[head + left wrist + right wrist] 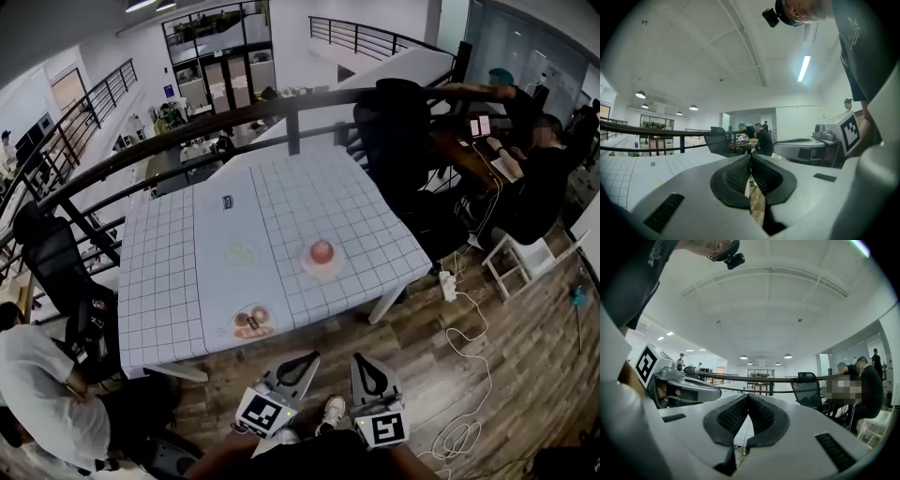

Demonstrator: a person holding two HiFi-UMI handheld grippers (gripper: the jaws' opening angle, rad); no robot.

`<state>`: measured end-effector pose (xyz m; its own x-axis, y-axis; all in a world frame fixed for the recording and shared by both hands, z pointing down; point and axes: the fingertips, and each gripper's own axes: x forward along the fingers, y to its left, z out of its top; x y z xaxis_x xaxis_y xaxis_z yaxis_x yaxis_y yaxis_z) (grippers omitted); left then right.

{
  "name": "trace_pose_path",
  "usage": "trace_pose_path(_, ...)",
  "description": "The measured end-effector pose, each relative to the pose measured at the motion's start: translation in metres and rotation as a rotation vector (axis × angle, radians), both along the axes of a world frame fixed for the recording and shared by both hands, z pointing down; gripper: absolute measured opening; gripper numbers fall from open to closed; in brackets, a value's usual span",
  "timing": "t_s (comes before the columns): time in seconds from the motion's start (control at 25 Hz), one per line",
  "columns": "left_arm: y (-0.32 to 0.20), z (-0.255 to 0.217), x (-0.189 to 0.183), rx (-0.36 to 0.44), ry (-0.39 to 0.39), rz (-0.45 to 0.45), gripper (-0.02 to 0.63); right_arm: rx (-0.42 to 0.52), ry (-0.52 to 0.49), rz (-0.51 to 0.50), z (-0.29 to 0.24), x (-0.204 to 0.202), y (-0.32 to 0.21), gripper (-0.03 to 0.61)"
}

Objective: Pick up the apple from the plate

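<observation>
In the head view a red apple (322,250) sits on a small pale plate (320,269) on the near right part of the grid-patterned table (187,281). Both grippers hang below the table's near edge, over the wooden floor and well short of the apple. My left gripper (314,356) is shut with nothing in it, its pads meeting in the left gripper view (751,158). My right gripper (357,357) is beside it, also shut and empty, with its pads touching in the right gripper view (748,396). Neither gripper view shows the apple.
A plate of food (251,322) lies near the table's front edge, a pale green plate (240,253) mid-table and a small dark item (228,200) farther back. A black railing (281,108) runs behind. Seated people (525,178) are at right, another person (37,384) at lower left. Cables (469,347) cross the floor.
</observation>
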<state>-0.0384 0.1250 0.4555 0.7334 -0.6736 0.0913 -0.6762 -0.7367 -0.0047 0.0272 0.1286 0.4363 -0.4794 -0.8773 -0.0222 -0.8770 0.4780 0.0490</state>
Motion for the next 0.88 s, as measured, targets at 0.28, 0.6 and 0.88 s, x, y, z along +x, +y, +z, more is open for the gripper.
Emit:
trace_pose_path(0.28, -0.042, 0.005, 0.036, -0.026, -0.038, -0.018, 0.021, 0.006, -0.024, 0.008, 0.000, 0.037, -0.049, 0.023)
trace_pose_path(0.6, -0.068, 0.011, 0.049, -0.064, -0.045, -0.053, 0.021, 0.006, -0.081, -0.015, -0.001, 0.052, -0.076, 0.023)
trace_pose_path(0.88, -0.097, 0.011, 0.043, -0.075, -0.020, -0.070, 0.021, 0.005, -0.071, -0.002, 0.005, 0.054, -0.101, 0.023)
